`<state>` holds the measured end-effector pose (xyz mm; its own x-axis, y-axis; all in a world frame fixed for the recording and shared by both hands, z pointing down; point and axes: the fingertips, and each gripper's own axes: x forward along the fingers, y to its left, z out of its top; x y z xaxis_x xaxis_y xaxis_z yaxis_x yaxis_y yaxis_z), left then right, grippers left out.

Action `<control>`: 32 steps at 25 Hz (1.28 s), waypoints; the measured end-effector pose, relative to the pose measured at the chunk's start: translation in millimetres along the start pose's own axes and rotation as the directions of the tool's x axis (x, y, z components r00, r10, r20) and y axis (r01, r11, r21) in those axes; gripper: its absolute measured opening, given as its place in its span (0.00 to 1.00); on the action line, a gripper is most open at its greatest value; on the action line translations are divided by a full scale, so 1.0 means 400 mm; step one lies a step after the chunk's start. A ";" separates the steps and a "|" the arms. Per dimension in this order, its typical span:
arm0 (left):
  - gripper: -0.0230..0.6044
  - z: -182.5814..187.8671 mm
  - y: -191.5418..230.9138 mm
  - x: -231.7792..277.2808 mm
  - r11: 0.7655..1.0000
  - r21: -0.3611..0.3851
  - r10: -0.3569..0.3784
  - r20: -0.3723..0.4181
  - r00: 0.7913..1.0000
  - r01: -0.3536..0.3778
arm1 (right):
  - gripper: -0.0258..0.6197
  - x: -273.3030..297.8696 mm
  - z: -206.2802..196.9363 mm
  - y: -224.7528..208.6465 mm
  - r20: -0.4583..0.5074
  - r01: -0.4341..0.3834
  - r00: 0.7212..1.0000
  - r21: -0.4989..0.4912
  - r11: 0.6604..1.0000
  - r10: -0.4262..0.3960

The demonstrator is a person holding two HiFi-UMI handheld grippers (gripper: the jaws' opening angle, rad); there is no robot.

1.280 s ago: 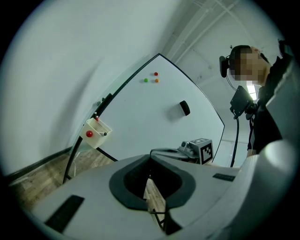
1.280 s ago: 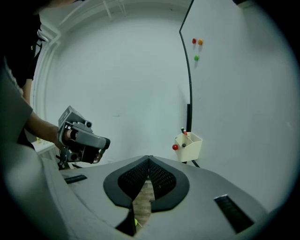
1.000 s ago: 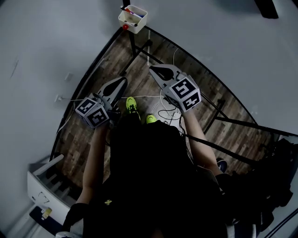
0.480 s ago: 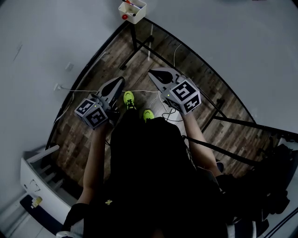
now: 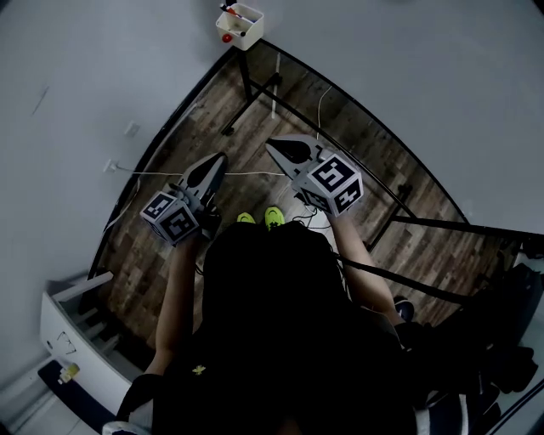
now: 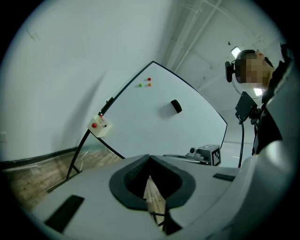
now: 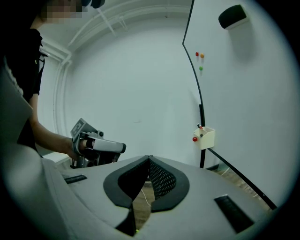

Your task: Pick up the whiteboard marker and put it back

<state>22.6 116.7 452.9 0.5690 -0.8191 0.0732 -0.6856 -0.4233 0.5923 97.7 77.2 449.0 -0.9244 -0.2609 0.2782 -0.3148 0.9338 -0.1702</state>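
Left tongs (image 6: 150,157): tips together, nothing between them; aimed at the whiteboard (image 6: 154,122).
Right tongs (image 7: 149,158): tips together, empty; beside the left pair, aimed the same way.
Whiteboard marker (image 7: 198,125): stands in the cream box (image 5: 240,24), only its end showing; well apart from both tongs.
Cream box: hangs on the whiteboard's black side edge, near the lower corner; red knob (image 7: 194,139) on its front.
Whiteboard: dark eraser (image 6: 176,106) and three coloured magnets (image 6: 149,82) stuck on it.
Floor (image 5: 255,127): wood planks; green shoes (image 5: 273,217) just behind the tongs.
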 end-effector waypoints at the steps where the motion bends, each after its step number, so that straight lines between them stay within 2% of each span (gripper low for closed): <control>1: 0.06 -0.001 -0.001 0.001 1.000 -0.002 -0.004 0.000 1.000 0.004 | 0.04 0.000 0.004 0.004 0.005 -0.004 1.000 0.003 1.000 0.004; 10: 0.06 0.015 -0.036 -0.004 0.998 0.032 -0.048 -0.018 0.999 0.048 | 0.04 0.006 0.044 0.022 0.074 0.013 0.997 0.004 1.000 -0.014; 16: 0.06 0.015 -0.034 -0.008 0.997 0.057 -0.059 -0.027 0.998 0.061 | 0.04 0.009 0.056 0.041 0.078 0.008 0.997 -0.013 1.000 -0.007; 19: 0.06 0.019 -0.045 0.001 0.997 0.039 -0.065 -0.019 0.998 0.066 | 0.04 0.004 0.055 0.042 0.079 0.010 0.997 -0.017 1.000 -0.009; 32: 0.06 0.043 -0.020 0.021 0.996 0.055 -0.070 -0.003 0.998 0.070 | 0.04 0.009 0.063 0.015 0.089 0.012 0.996 -0.009 1.000 -0.012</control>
<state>25.0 106.7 434.7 0.6171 -0.7861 0.0342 -0.6680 -0.5004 0.5507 87.0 75.9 425.3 -0.9362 -0.2925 0.1949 -0.3243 0.9326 -0.1585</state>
